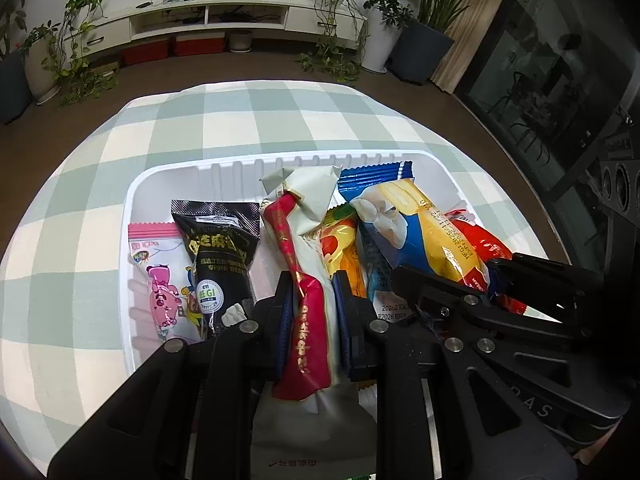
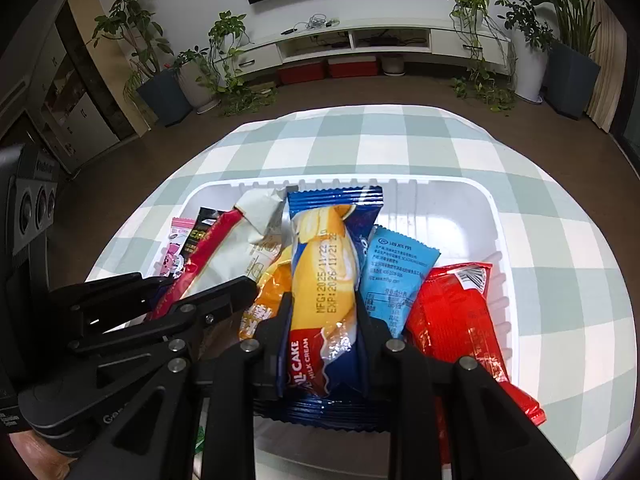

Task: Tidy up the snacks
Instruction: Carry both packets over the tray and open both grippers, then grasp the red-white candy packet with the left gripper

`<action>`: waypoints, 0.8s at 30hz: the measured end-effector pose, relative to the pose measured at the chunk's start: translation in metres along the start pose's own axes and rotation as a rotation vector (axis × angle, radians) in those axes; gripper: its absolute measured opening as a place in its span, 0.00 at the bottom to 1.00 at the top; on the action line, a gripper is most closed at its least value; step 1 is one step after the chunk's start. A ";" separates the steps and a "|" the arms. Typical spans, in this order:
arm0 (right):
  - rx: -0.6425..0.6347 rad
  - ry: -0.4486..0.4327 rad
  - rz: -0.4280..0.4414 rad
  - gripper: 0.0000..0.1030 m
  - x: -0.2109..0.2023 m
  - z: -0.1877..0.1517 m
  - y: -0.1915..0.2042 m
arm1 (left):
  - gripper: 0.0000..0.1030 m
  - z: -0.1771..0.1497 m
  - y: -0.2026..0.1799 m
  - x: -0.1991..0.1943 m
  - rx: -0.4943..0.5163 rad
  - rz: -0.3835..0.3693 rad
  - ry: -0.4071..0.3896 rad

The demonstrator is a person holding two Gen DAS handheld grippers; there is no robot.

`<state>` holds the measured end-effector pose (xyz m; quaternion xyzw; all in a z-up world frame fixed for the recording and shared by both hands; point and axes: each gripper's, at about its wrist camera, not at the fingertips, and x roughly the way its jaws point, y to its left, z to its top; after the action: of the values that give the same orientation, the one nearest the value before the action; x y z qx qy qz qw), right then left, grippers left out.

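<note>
Over the white tray [image 1: 132, 208], the left gripper [image 1: 310, 280] is clenched on a white and red packet [image 1: 308, 312]; the right gripper [image 2: 324, 300] grasps a blue and yellow cake packet [image 2: 324, 264], both among other snacks

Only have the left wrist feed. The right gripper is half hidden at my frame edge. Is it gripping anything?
Observer: Yes. The right wrist view shows the right gripper shut on a blue-and-yellow plastic cake packet, with a pad on each side of it.
Operator: What's to the right of that packet?
Observer: A light-blue foil sachet with small printed text, then a long red plastic packet.
Operator: Any free room in the tray?
Observer: Yes. The floor of the white plastic tray is bare in its far right corner.
</note>
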<state>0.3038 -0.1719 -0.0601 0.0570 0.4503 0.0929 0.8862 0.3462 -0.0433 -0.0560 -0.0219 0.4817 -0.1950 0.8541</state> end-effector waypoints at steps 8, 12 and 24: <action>-0.015 0.001 -0.004 0.28 0.002 -0.002 0.004 | 0.22 -0.004 0.005 0.000 -0.010 -0.003 -0.010; -0.020 0.004 -0.002 0.28 0.001 -0.002 0.005 | 0.25 -0.005 0.004 -0.001 -0.010 0.001 -0.009; -0.007 -0.013 -0.021 0.42 -0.007 -0.002 -0.003 | 0.41 -0.007 0.006 -0.020 -0.017 0.023 -0.047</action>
<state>0.2986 -0.1759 -0.0564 0.0498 0.4449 0.0846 0.8902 0.3325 -0.0295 -0.0446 -0.0282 0.4632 -0.1804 0.8672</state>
